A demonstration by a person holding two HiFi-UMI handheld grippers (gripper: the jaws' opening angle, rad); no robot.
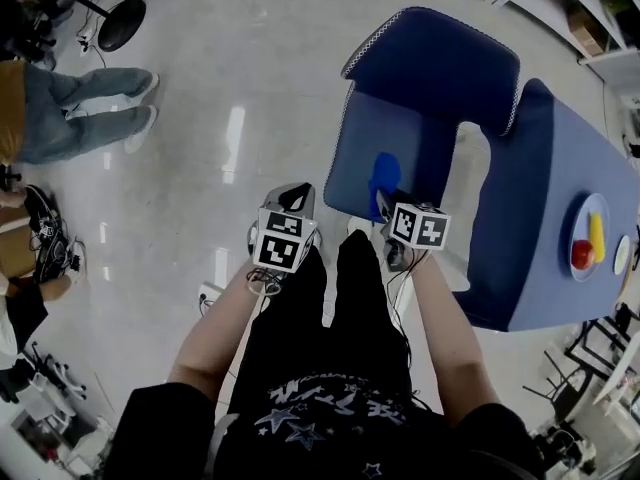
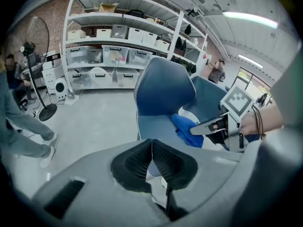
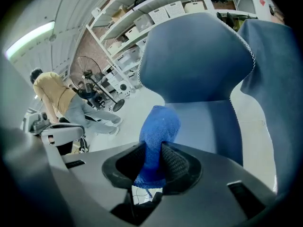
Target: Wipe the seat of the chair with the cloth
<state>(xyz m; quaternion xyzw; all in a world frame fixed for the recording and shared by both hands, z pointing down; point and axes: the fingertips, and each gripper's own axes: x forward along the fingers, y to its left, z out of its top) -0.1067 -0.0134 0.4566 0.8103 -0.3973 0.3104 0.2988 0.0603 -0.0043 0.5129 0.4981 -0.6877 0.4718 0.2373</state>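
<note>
Cloth (image 3: pixel 158 126) clamped in right tool (image 3: pixel 152 149), over chair seat (image 1: pixel 362 158).

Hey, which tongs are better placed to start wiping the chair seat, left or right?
Right. The right tongs grip the blue cloth over the seat; the left tongs are shut on nothing, off to its side.

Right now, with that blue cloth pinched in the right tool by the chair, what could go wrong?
1. The cloth is held by a narrow pinch in the right tool, bunched rather than spread; dragging it over the seat might pull it free.
2. With so little cloth spread, the tool's hard tips could rub the seat instead.
3. The blue table stands close beside the chair; a wide sweep might bump it.
</note>
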